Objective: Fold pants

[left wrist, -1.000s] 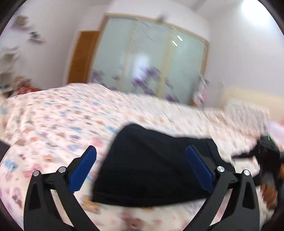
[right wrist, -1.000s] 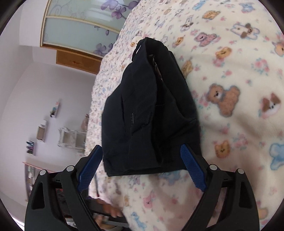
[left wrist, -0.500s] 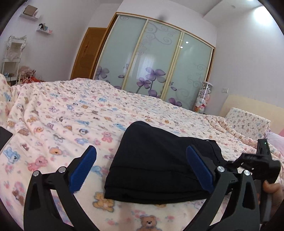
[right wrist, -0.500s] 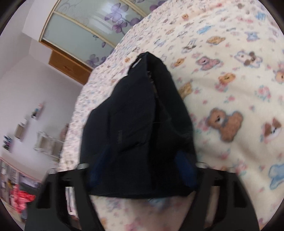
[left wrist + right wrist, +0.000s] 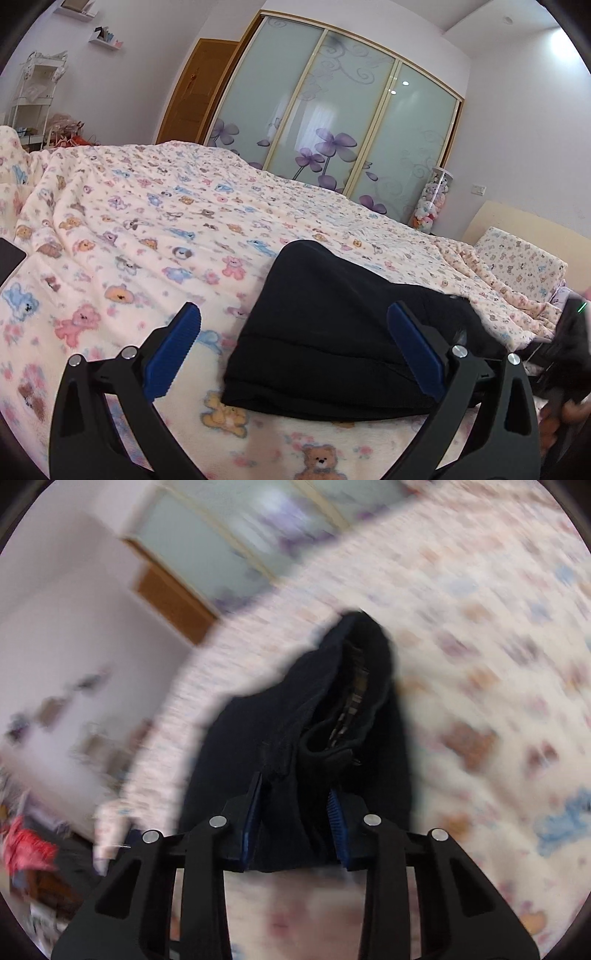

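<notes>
Fingers (image 5: 334, 812) of the right gripper (image 5: 295, 808) pinch the black pants (image 5: 295, 738) on the blanket (image 5: 129, 221), the left gripper (image 5: 295, 350) spread wide, no writing legible.

Tons of open blanket (image 5: 155, 206) on this bed: the whole stretch to the left of the folded black pants (image 5: 332, 332) and back toward the far edge is bare, so a gripper could pass anywhere there. The left gripper (image 5: 295, 347) hangs with its jaws wide apart just in front of the pants' near edge, touching nothing. The right side is tighter. The right gripper (image 5: 295, 805) is clamped onto a bunch of the pants, and that cloth fills the gap between its fingers. A dark flat thing (image 5: 10, 256) sits at the bed's left edge, and a pillow (image 5: 517, 262) blocks the far right corner.
</notes>
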`<action>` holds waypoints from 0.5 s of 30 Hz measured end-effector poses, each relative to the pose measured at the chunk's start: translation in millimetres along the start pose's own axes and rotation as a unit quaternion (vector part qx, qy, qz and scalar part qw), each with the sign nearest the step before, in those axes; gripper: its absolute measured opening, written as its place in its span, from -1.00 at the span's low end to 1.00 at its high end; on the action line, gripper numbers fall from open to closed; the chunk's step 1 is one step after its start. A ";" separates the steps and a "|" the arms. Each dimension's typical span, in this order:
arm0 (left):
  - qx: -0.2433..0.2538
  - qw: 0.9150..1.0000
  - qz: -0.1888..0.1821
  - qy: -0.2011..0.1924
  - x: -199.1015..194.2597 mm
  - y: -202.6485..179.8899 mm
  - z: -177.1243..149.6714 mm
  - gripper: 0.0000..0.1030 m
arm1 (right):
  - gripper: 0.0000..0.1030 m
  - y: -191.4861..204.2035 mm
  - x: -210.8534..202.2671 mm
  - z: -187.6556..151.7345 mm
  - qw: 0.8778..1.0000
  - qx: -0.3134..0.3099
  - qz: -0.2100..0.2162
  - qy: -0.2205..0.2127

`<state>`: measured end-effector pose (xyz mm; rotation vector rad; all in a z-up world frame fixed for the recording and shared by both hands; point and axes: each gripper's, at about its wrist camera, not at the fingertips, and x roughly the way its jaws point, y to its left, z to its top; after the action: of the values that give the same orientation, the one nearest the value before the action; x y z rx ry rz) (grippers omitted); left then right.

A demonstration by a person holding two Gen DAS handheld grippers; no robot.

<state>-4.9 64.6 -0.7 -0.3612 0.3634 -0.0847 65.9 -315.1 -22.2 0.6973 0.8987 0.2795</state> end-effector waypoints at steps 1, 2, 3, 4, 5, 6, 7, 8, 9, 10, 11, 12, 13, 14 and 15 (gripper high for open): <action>-0.002 1.000 0.000 0.003 1.3 0.9 -0.1 0.96 | -0.27 -11.2 4.7 -1.2 0.999 0.025 0.015 0.013; -0.004 1.000 0.001 0.006 2.5 1.9 -0.1 0.96 | -0.26 -16.6 4.7 -0.5 0.999 0.038 0.029 0.017; -0.006 1.000 0.000 0.008 3.4 2.6 0.1 0.96 | -0.18 -15.5 2.5 2.4 0.998 0.037 0.035 0.020; -0.009 1.000 0.000 0.011 4.8 3.9 0.1 0.96 | -0.06 -12.3 0.3 3.7 0.999 0.030 0.033 0.023; -0.012 1.000 -0.001 0.014 5.8 5.1 0.1 0.96 | 0.02 -8.8 -2.9 3.9 0.999 0.022 0.026 0.022; -0.015 1.000 -0.002 0.016 6.7 6.4 0.6 0.96 | 0.17 -5.7 -6.7 5.1 0.999 0.018 0.017 0.019; -0.019 1.000 -0.005 0.019 7.6 7.6 2.4 0.96 | 0.35 -4.3 -11.7 6.1 1.000 0.020 0.009 0.014; -0.022 1.000 -0.008 0.019 8.0 8.1 5.6 0.96 | 0.42 -4.2 -17.9 7.6 1.000 0.023 0.000 0.004; -0.025 1.000 -0.009 0.016 7.5 8.2 10.4 0.96 | 0.42 -5.1 -27.1 11.1 0.999 0.026 -0.010 -0.019; -0.026 1.000 -0.010 0.009 6.7 7.8 16.1 0.96 | 0.42 -3.6 -37.3 13.2 0.998 0.026 -0.016 -0.050; -0.027 1.000 -0.012 0.001 6.0 6.8 22.4 0.96 | 0.42 -2.6 -48.0 14.9 0.996 0.021 -0.019 -0.082; -0.028 0.999 -0.016 -0.006 6.3 5.8 27.9 0.96 | 0.42 3.5 -56.4 19.6 0.993 0.001 -0.009 -0.114; -0.031 0.999 -0.022 -0.008 9.7 3.8 34.2 0.96 | 0.42 9.8 -58.5 23.5 0.992 -0.017 0.009 -0.123; -0.033 0.999 -0.029 -0.002 15.1 2.2 38.1 0.96 | 0.42 21.4 -54.5 29.1 0.991 -0.043 0.034 -0.120; -0.035 0.998 -0.042 0.017 26.1 -0.6 41.8 0.96 | 0.42 29.0 -49.1 31.9 0.991 -0.058 0.048 -0.114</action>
<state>34.6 74.1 27.3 -0.4450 0.3853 -0.1611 63.2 -331.9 41.0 0.6508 0.6275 0.3282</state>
